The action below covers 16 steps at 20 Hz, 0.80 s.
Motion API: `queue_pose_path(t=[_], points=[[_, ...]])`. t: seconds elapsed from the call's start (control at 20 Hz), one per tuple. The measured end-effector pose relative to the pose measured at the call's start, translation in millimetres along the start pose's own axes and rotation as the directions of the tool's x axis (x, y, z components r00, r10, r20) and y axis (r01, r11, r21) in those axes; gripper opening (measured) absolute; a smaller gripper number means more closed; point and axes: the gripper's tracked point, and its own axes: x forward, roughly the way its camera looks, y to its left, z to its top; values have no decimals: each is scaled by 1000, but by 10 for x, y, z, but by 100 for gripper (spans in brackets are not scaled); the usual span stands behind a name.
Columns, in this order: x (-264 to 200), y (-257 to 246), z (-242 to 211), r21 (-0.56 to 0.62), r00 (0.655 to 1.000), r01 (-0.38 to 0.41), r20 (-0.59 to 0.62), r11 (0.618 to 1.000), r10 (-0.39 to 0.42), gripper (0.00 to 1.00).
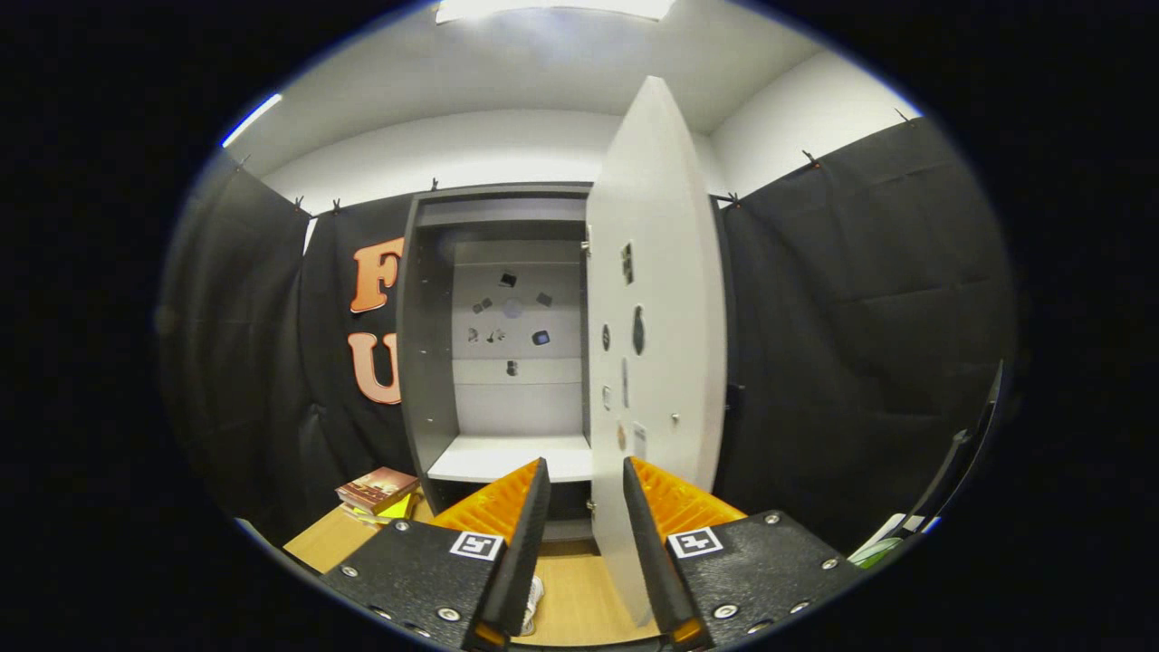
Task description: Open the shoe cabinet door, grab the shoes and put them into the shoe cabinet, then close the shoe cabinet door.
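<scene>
The gripper (pixel 586 543) is held parted and empty, its right finger close beside the swung-open white flat cabinet door (pixel 656 299), the grey shoe cabinet (pixel 426 362) beyond.

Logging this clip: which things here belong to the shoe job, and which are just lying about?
Part of the job:
- cabinet, open
- door, swung out, its edge ahead of the open claw
- a white thing, perhaps a shoe, on the floor below the claw

Lying about:
- books, stacked left of the cabinet
</scene>
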Motion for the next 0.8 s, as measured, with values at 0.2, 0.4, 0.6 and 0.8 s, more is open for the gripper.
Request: queue_pose_path(t=[0.2, 0.4, 0.6, 0.8], points=[[67, 390, -52, 15, 999, -42, -4, 999, 42, 77], [171, 802, -164, 13, 996, -91, -26, 996, 91, 88], [312, 1116, -233, 16, 993, -112, -23, 994, 112, 93], [403, 1295, -451, 19, 992, -108, -59, 994, 109, 93]])
